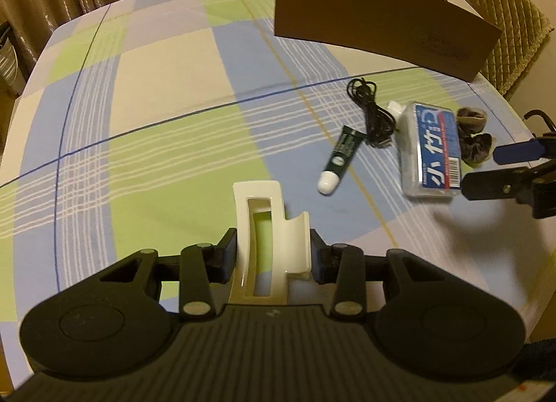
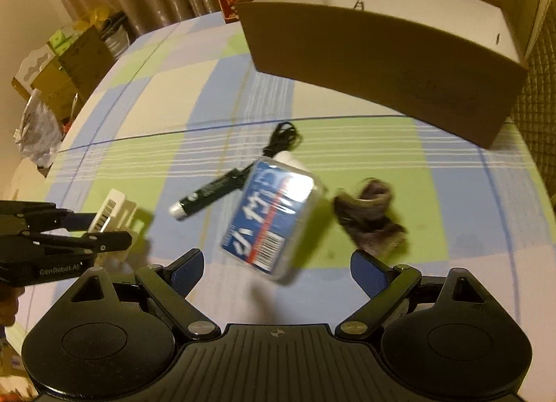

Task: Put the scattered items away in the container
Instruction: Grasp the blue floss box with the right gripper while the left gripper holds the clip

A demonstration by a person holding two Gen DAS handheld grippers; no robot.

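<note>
Cream plastic hair claw [image 1: 266,238] sits clamped between the blue pads of the left tongs [image 1: 272,257], lifted over the checked cloth on the worktop [image 1: 166,96]. Right of it on the cloth: green tube with white cap [image 1: 338,158], coiled black cable [image 1: 373,113], clear blue-labelled box [image 2: 274,217], dark scrunchie [image 2: 370,214]. Right tongs [image 2: 276,268] gape wide, nothing gripped, box just ahead of them. Brown cardboard container [image 2: 382,54] stands open at the far right.

White hair clip [image 1: 267,228] between the left hand-held gripper [image 1: 272,256] pads, above checked tablecloth [image 1: 156,89].
</note>
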